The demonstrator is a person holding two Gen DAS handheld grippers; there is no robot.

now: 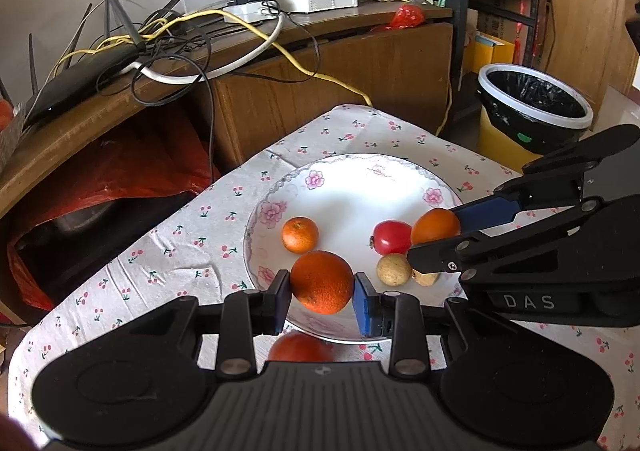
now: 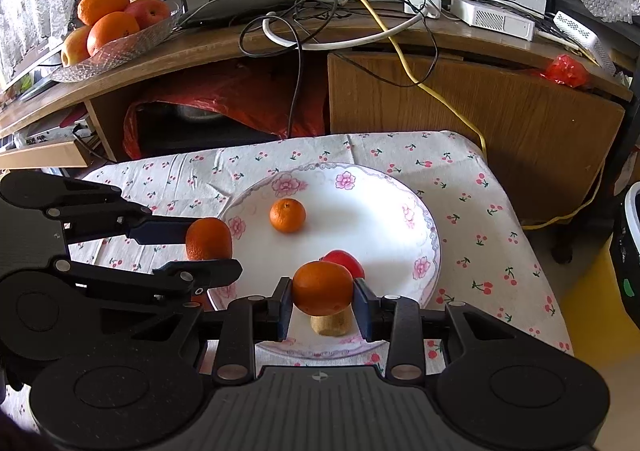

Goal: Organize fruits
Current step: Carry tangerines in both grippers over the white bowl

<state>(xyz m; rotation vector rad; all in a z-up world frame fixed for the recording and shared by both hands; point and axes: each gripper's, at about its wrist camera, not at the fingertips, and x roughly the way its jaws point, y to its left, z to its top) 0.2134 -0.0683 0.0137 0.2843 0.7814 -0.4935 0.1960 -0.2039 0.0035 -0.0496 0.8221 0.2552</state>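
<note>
1. Left gripper [image 1: 322,287]: fingers closed on a rough orange [image 1: 321,281], held over the near rim of the plate [image 1: 360,187].
2. Right gripper [image 2: 322,297]: fingers clamp a smooth orange [image 2: 322,285] above the plate's near side.
3. Small tangerine [image 1: 300,234] lies on the plate.

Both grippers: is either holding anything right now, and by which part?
Yes. The left gripper pinches a rough-skinned orange across its sides; the right gripper pinches a smoother orange the same way, both above the plate.

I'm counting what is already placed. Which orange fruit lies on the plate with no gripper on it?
The small orange at the plate's far left; the other two are clamped in the left gripper and right gripper.
</note>
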